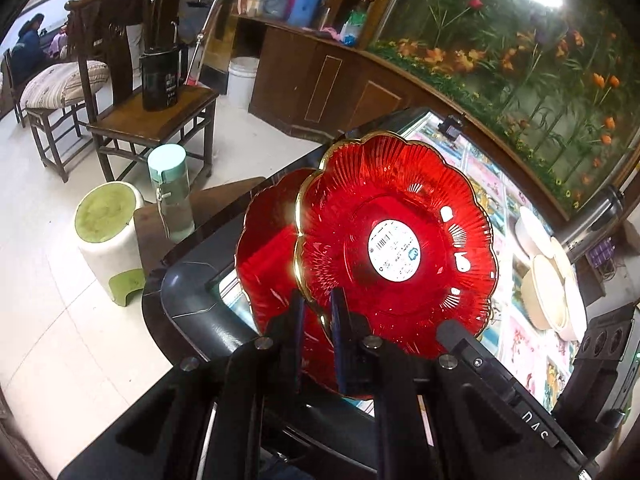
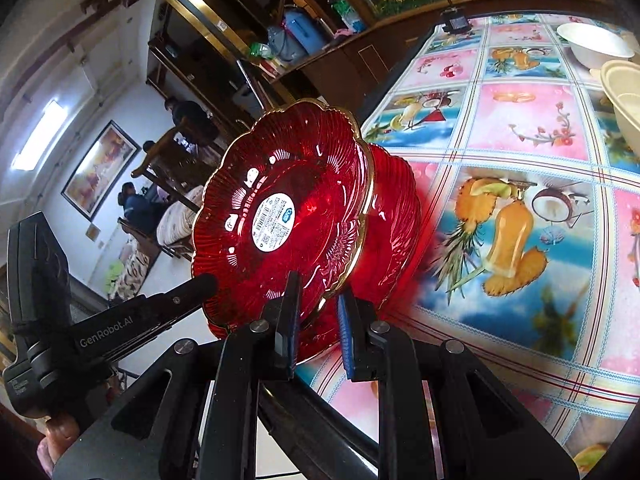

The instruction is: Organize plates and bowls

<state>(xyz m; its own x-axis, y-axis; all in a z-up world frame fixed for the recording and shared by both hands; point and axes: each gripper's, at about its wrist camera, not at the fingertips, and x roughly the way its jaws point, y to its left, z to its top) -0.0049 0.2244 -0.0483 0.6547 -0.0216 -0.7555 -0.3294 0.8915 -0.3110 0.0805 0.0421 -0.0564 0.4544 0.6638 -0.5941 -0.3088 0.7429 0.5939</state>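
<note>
Left claw (image 1: 316,312) is pinched nearly shut on the rim of a red plate (image 1: 396,248); the plate stands tilted up straight ahead of its fingers, sticker side to the camera. A second red plate (image 1: 268,256) sits just behind and left of it. Only the left view shows the green-lidded bottle (image 1: 170,196) and green stool (image 1: 108,232) off to that claw's left, plus stacked cream bowls (image 1: 548,280) on the worktop (image 1: 492,188) far right. Right claw (image 2: 316,320) is also clamped nearly closed on a plate rim, on the stickered red plate (image 2: 280,220) ahead of it. Only the right view shows the fruit-print cloth (image 2: 512,152) spread to its right and the other gripper reaching in from its left, tip touching the plate edge. Both claws angle down toward the worktop, the right one more shallowly.
</note>
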